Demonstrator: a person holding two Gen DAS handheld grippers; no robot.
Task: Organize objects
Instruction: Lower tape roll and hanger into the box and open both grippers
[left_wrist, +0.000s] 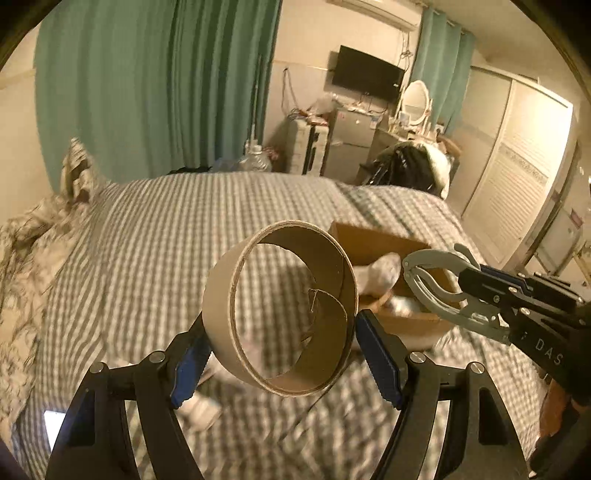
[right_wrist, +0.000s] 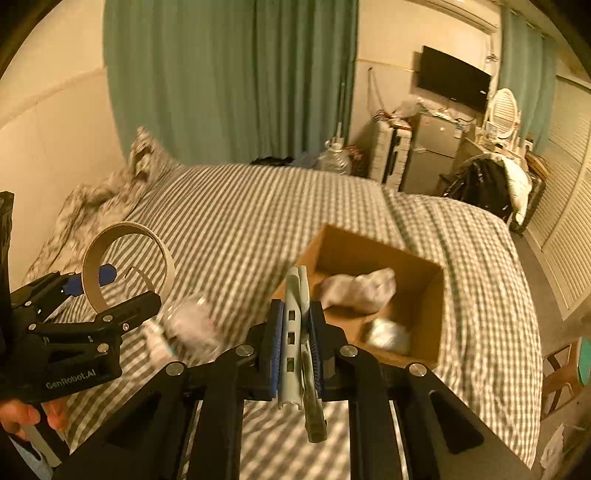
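One wide brown cardboard ring (left_wrist: 280, 306), an emptied tape core, is clamped across its outer wall between the blue pads of the left tool (left_wrist: 280, 354) and held clear above the grey-and-white checked bed (left_wrist: 166, 236). One pale grey plastic clip with looped handles (right_wrist: 297, 325) is pinched flat between the fully closed pads of the right tool (right_wrist: 297, 332); in the left wrist view its looped end (left_wrist: 436, 284) is seen projecting from that tool (left_wrist: 480, 295), above the box. One open brown cardboard box (right_wrist: 417, 325) rests on the bed beyond the right tool, and inside it two things are seen: one crumpled white cloth bundle (right_wrist: 360, 290) and one smaller whitish wrapped item (right_wrist: 388, 332), too blurred to identify. Between the two tools, one clear, blurred container with a white end (right_wrist: 184, 328) lies on the bed. One patterned pillow (right_wrist: 107, 195) lies at the bed's far left. Fingers of a hand (right_wrist: 22, 417) are seen under the left tool (right_wrist: 110, 291).
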